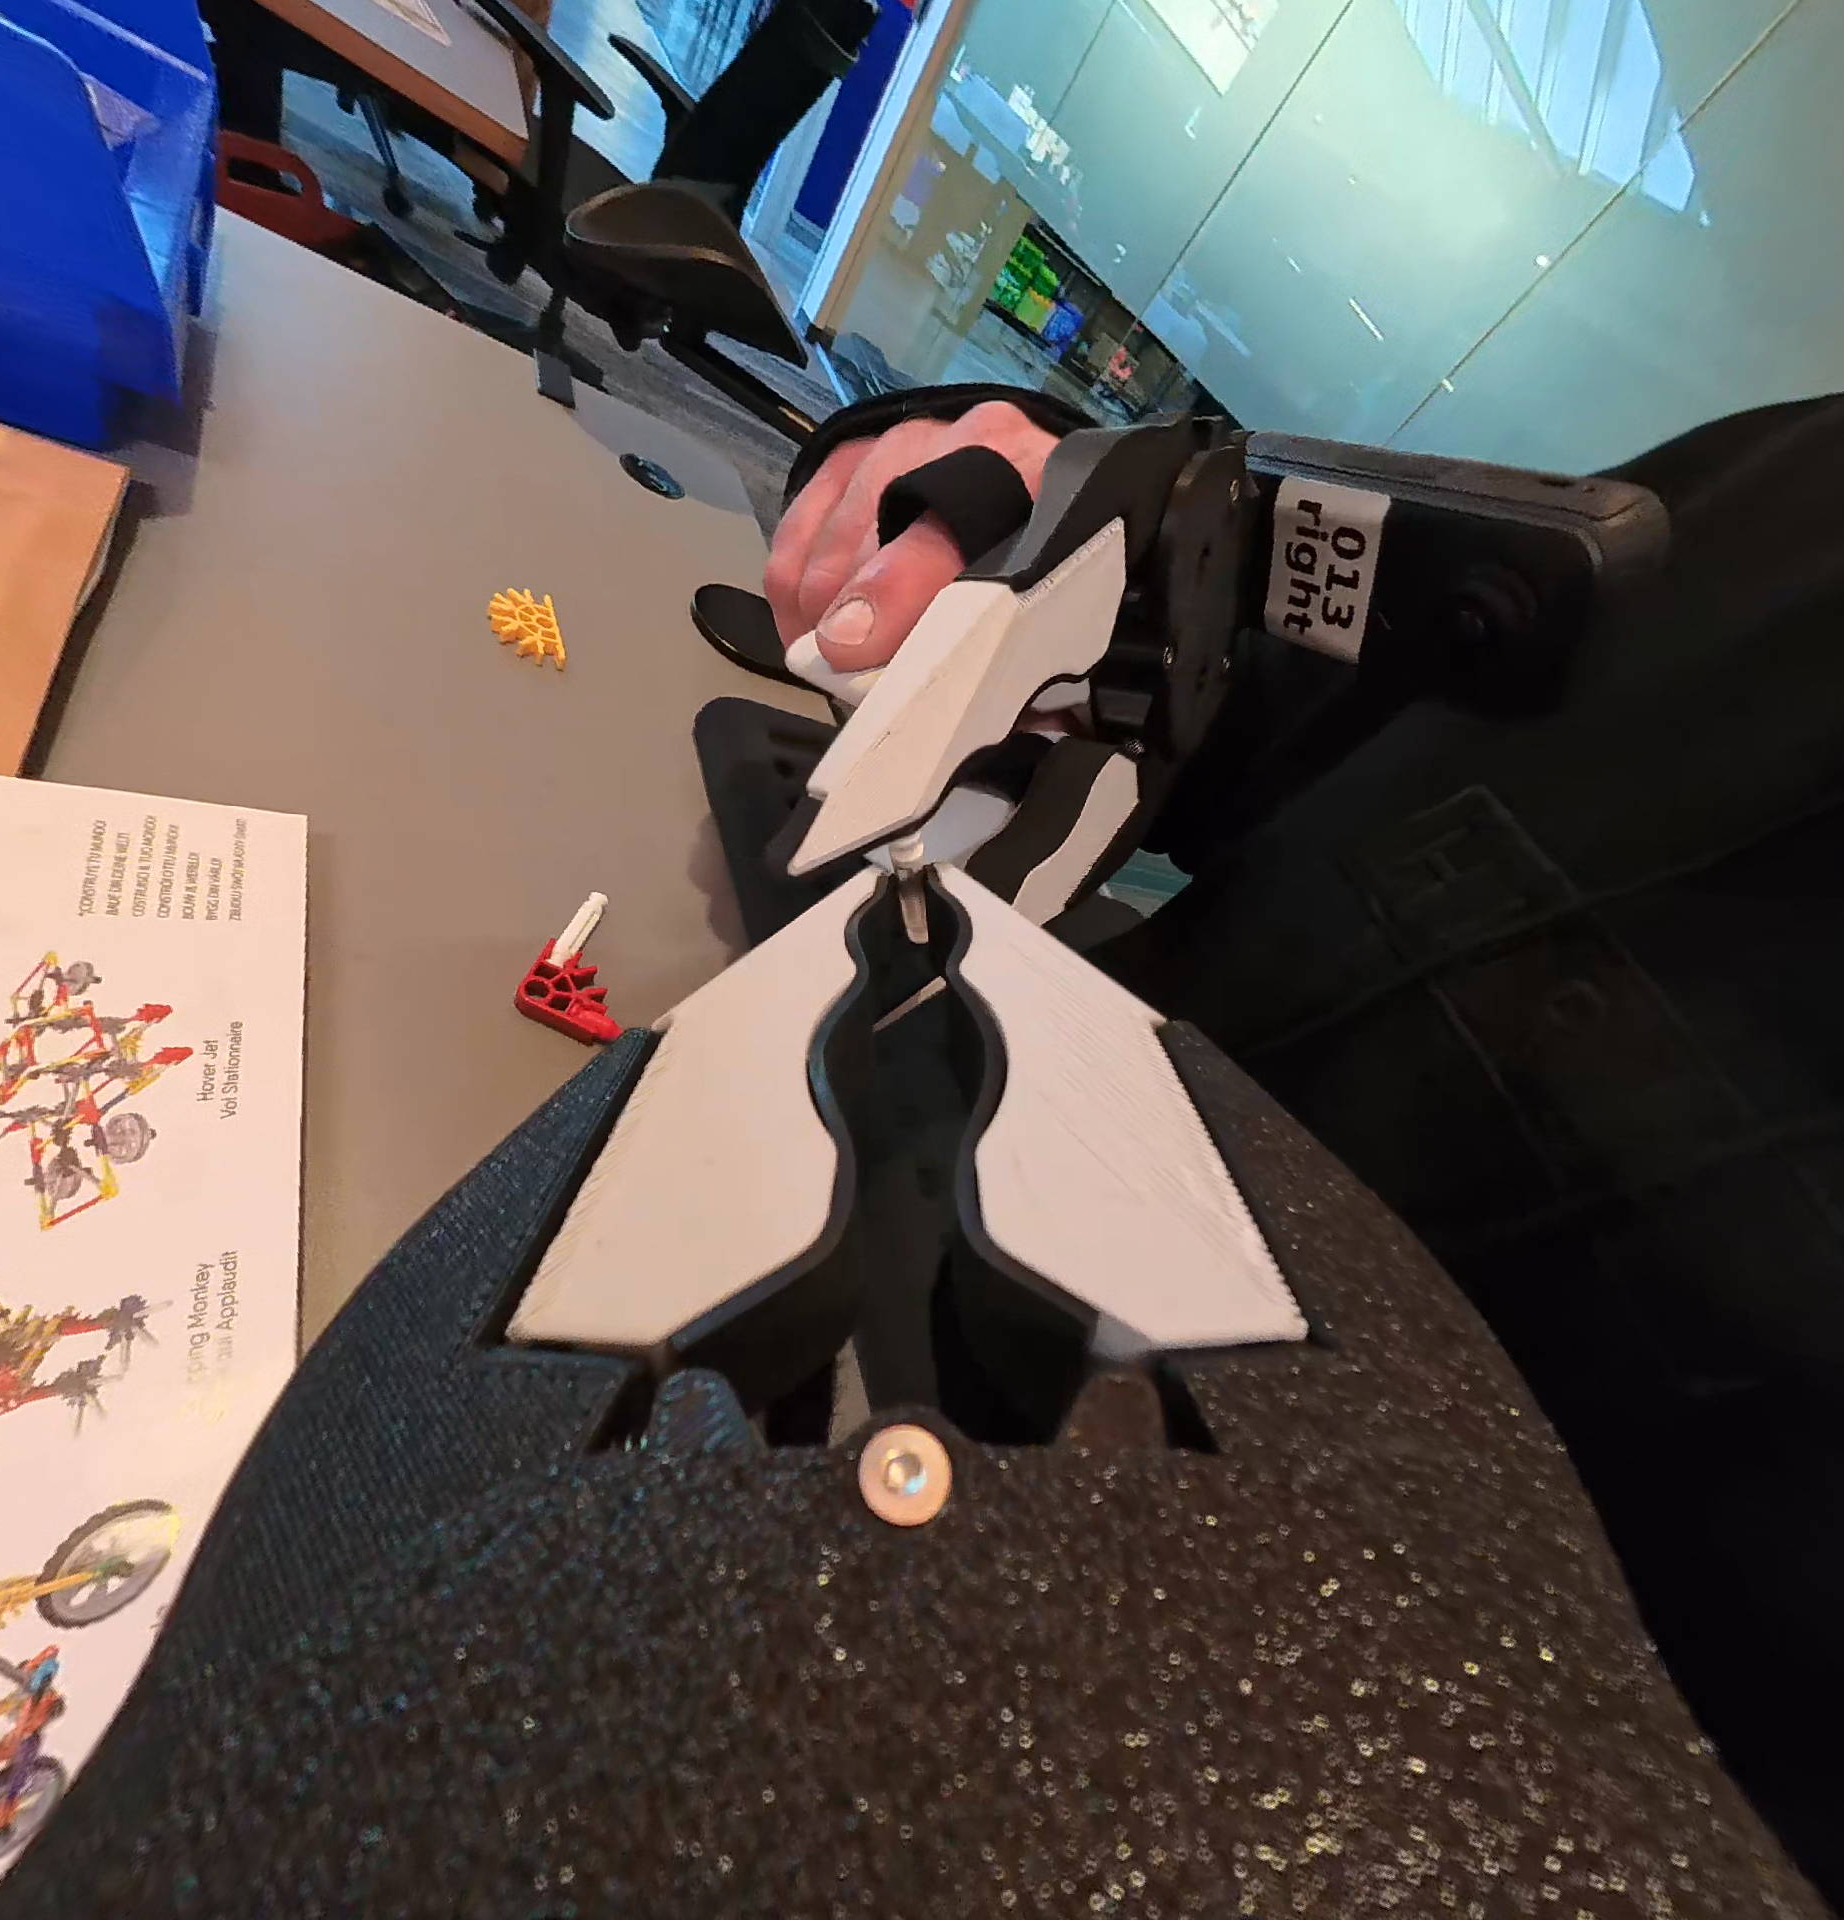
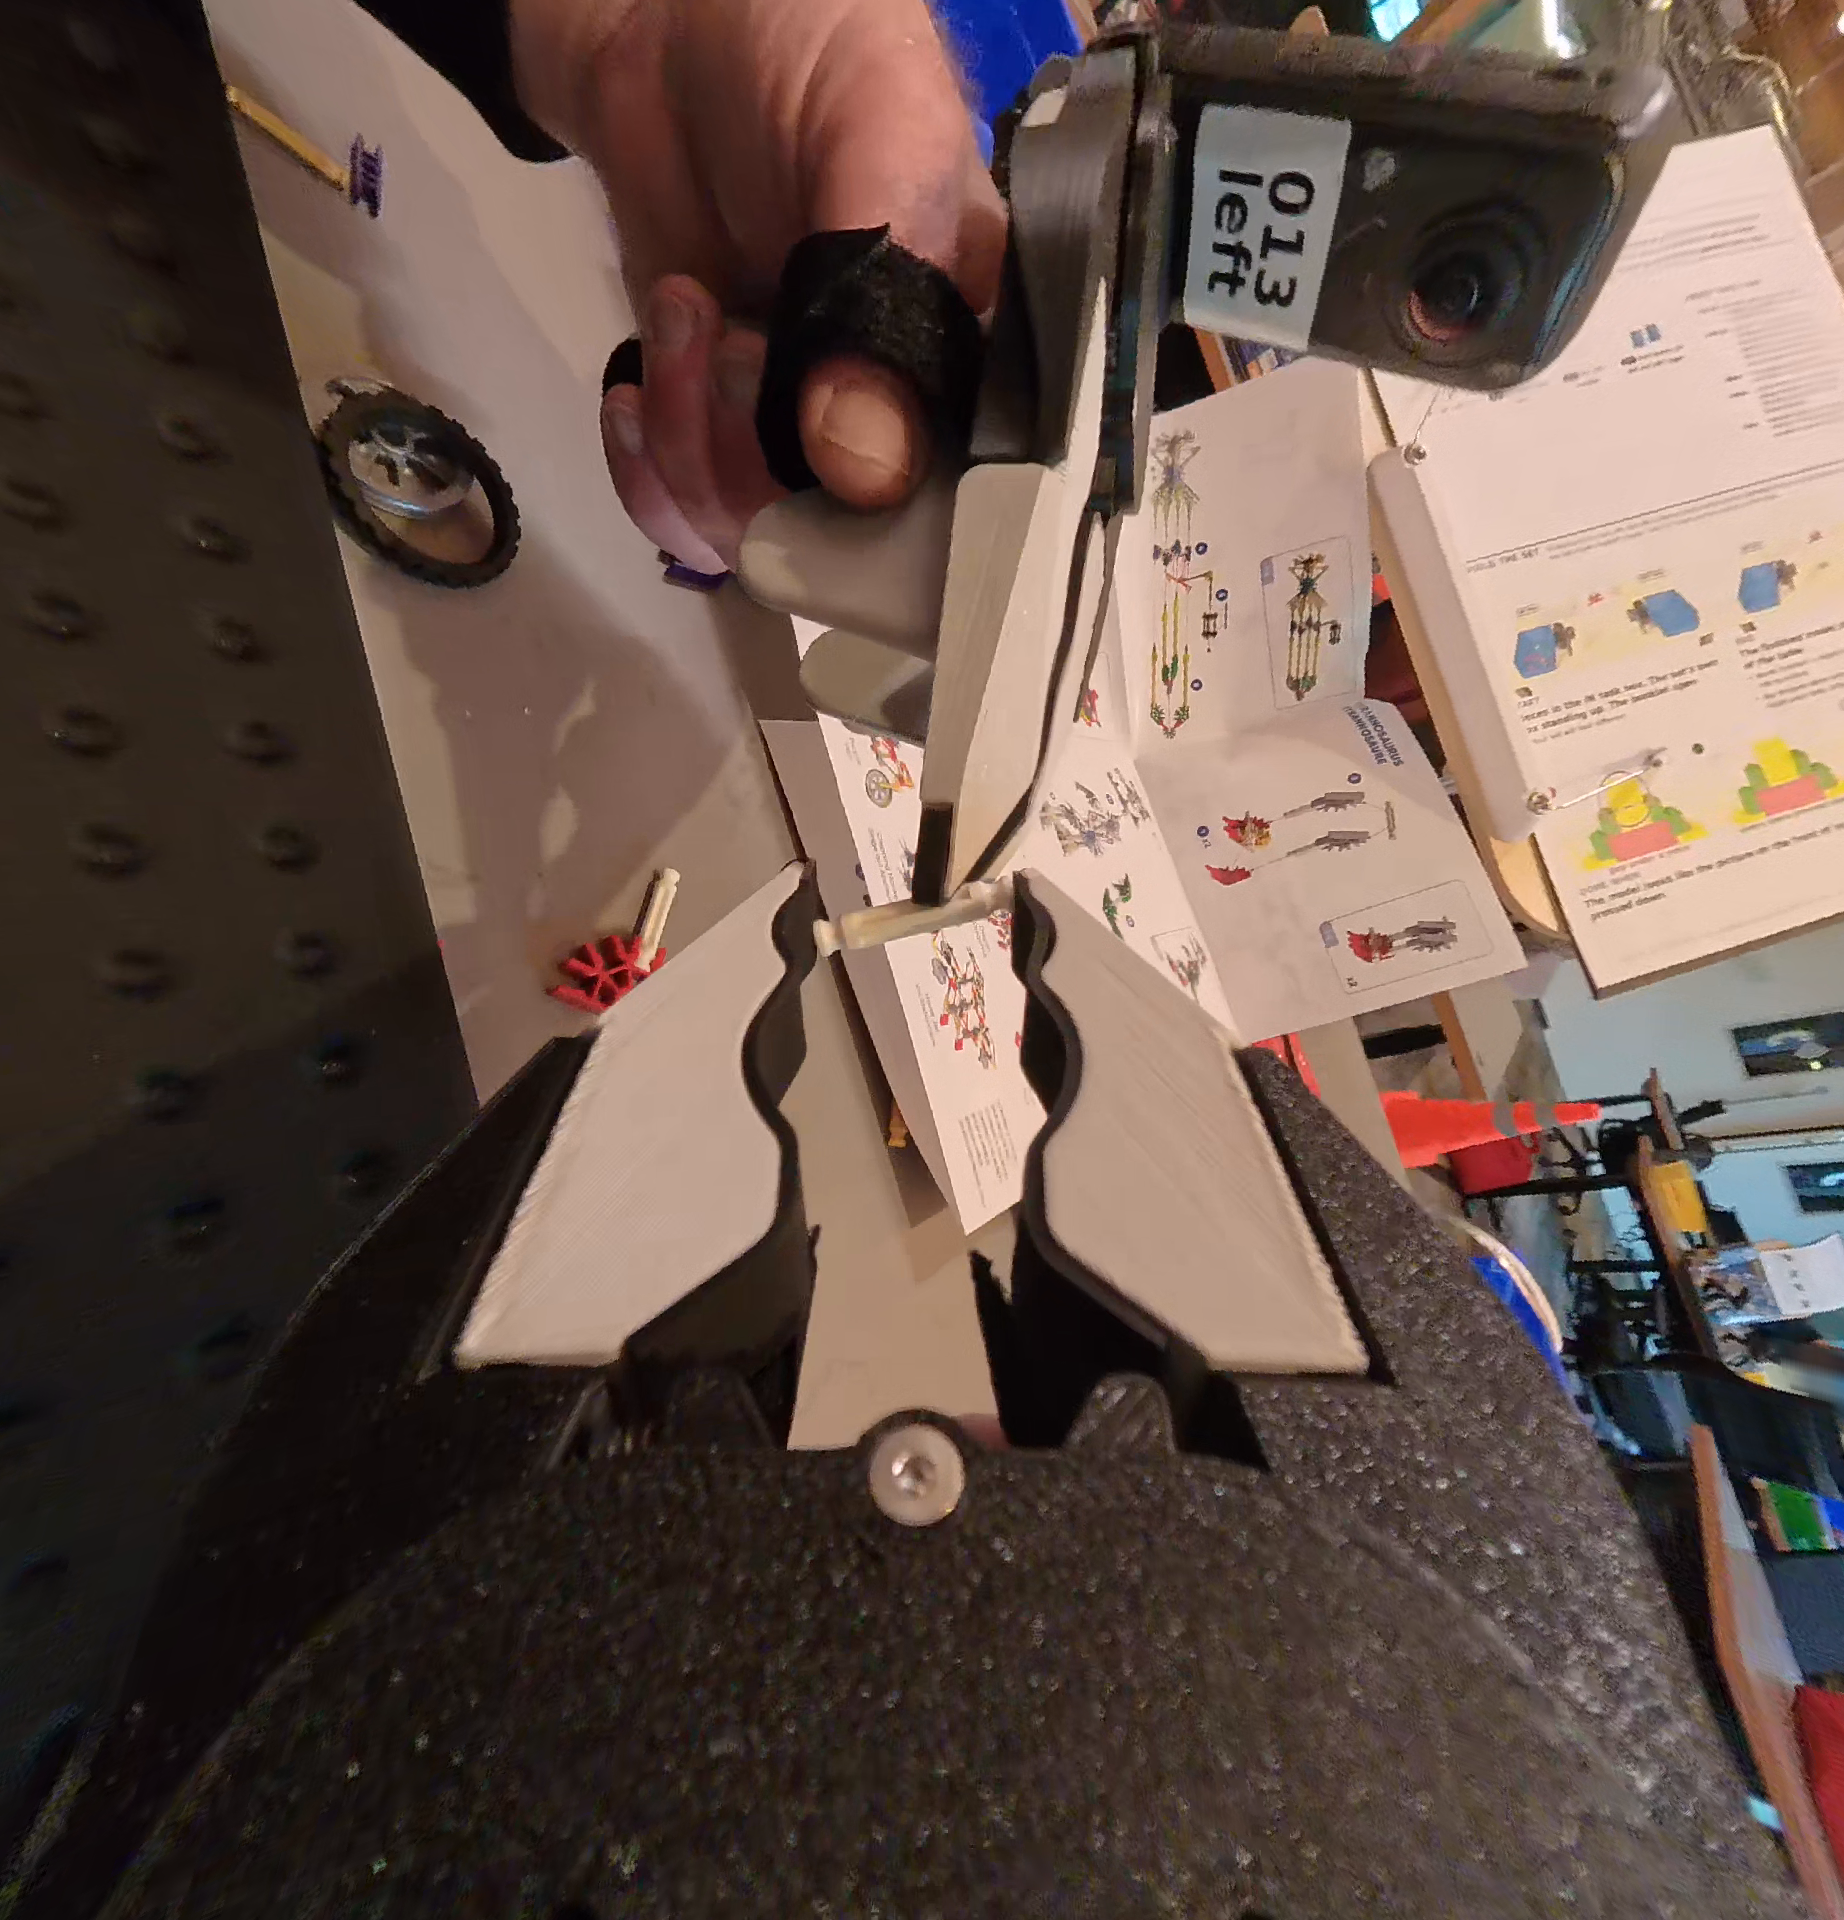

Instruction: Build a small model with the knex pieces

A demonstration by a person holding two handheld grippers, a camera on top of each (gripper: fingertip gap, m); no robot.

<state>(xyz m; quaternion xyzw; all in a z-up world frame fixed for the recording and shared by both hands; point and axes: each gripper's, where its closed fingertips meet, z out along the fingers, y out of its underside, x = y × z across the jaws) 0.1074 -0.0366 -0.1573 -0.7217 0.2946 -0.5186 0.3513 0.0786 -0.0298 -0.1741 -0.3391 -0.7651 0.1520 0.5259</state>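
Observation:
My left gripper is shut across the middle of a short white rod, held above the table. It also shows in the right wrist view, coming down from above. My right gripper stands at a right angle to it. The same white rod spans the gap between its two fingertips, and both rod ends touch the pads. The right gripper's upper finger shows in the left wrist view, with a hand on the handle behind it.
On the grey table lie a red connector with a white rod, a yellow connector, a picture booklet and a black wheel. Blue bins and a cardboard box stand at the left. A black perforated board is close by. The grippers are tip to tip, or close to it. The black wheel is about 15 centimetres from my right fingertips.

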